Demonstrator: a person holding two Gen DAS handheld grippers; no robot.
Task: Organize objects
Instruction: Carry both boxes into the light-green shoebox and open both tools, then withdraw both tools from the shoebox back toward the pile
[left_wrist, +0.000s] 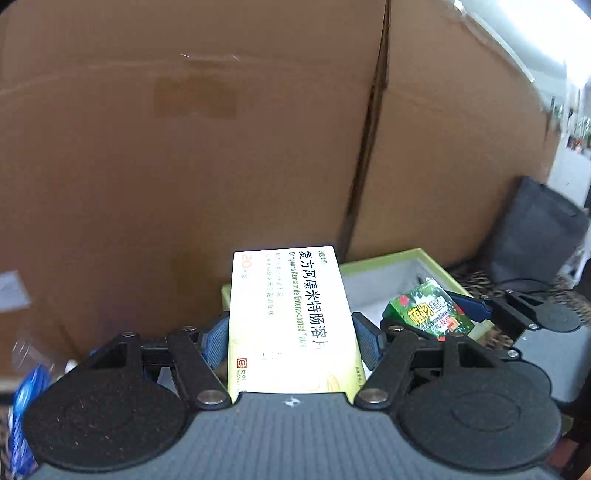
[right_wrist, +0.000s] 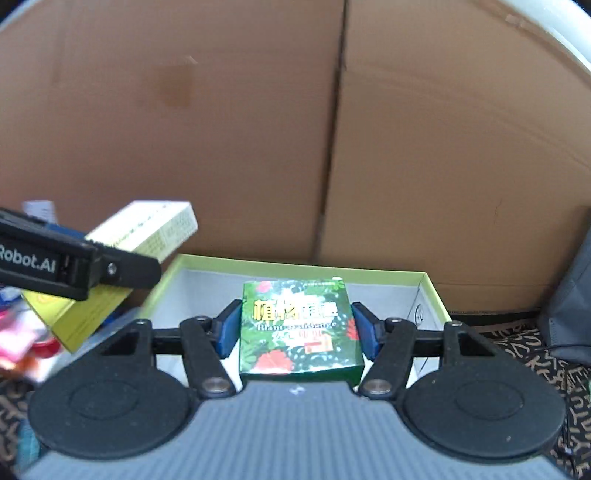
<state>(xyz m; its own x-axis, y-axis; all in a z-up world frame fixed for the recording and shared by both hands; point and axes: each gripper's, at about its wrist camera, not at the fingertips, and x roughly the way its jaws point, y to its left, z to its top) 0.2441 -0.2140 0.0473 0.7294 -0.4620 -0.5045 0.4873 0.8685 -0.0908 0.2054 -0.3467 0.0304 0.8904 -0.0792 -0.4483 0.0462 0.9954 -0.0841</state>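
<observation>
I am reading the white box (left_wrist: 291, 317) first: black Chinese characters run along it, with "Compound Azintamide Enteric-coated Tablets" in green beside them, an orange "20" near the far end and a small red logo at the near end. My left gripper (left_wrist: 293, 336) is clenching this box, its blue pads (left_wrist: 216, 339) pressing on both long sides. In the right view the same box (right_wrist: 147, 232) is showing a yellow underside, and the black finger across it is reading "Robot.AI".

My right gripper (right_wrist: 297, 328) is grasping the green box (right_wrist: 297, 328), pads (right_wrist: 231, 326) tight on its two sides. Its top is showing yellow and white Chinese characters over red berries and leaves; the Latin line below is too blurred to read. In the left view this green box (left_wrist: 430, 312) is tilting over the tray.

The tray (right_wrist: 295, 267) is lying below both grippers, lime rim and pale grey inside; the floor that I am seeing looks bare, though the boxes are hiding part of it. The green box is hanging over its middle, the white box over its left edge.

A big cardboard carton (left_wrist: 184, 147) is standing right behind the tray, filling the background and blocking anything beyond. A dark grey bag (left_wrist: 535, 236) is leaning to the right, on a patterned black-and-tan cloth (right_wrist: 517, 354). Blurred pink and red packets (right_wrist: 22, 339) are lying at the left, and something blue (left_wrist: 26, 406) is showing at the left view's edge.
</observation>
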